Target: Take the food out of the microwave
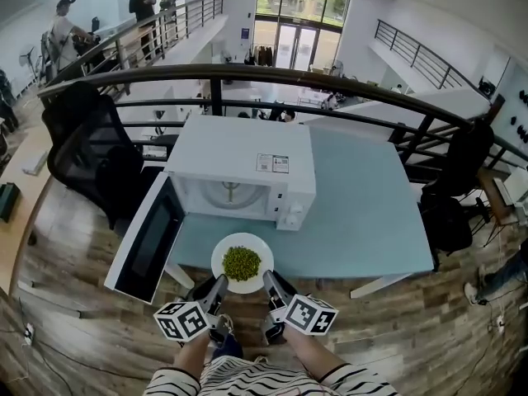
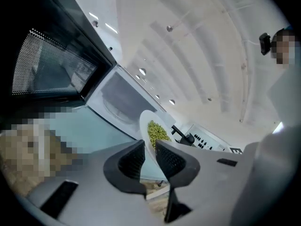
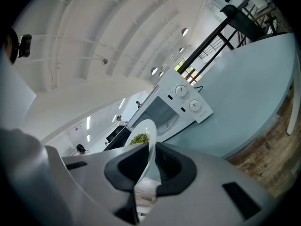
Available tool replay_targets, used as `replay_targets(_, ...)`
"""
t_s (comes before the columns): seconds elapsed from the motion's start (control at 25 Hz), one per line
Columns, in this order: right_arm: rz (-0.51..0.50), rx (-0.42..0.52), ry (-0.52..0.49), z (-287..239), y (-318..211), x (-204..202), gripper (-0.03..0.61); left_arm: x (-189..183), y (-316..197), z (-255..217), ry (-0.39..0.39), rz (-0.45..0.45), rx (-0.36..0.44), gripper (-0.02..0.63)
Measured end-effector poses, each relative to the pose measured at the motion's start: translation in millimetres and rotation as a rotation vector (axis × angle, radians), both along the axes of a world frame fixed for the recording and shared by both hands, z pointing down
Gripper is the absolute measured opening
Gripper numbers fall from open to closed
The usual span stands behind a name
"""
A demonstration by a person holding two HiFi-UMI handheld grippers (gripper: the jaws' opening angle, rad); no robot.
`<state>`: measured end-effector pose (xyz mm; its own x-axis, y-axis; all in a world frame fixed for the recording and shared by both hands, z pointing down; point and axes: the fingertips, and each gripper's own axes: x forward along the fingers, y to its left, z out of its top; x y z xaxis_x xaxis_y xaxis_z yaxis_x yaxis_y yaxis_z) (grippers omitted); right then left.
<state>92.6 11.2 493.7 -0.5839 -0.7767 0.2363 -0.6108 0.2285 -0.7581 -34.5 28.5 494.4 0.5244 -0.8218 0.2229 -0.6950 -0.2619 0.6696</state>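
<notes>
A white plate [image 1: 228, 273] heaped with green peas [image 1: 242, 263] hangs over the near edge of the pale blue table [image 1: 371, 213], in front of the white microwave [image 1: 239, 159]. The microwave's door [image 1: 147, 239] is swung wide to the left and its chamber shows only the turntable. My left gripper [image 1: 216, 288] is shut on the plate's near left rim and my right gripper [image 1: 271, 283] is shut on the near right rim. In the left gripper view the plate [image 2: 145, 126] runs edge-on between the jaws; the right gripper view shows the plate [image 3: 147, 134] the same way.
A black office chair [image 1: 91, 151] stands left of the table and another chair [image 1: 458, 192] at its right. A black railing [image 1: 272, 77] runs behind the microwave. Wooden floor lies under me. People stand on the balcony at the far left.
</notes>
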Motion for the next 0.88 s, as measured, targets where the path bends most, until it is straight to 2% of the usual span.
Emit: replay_targets(0.88, -0.042, 0.017, -0.014, -5.8, 85.3, 30.1, 0.059, 30.5, 87.1, -9.2, 0.011, -0.025, 0.031, 0.077)
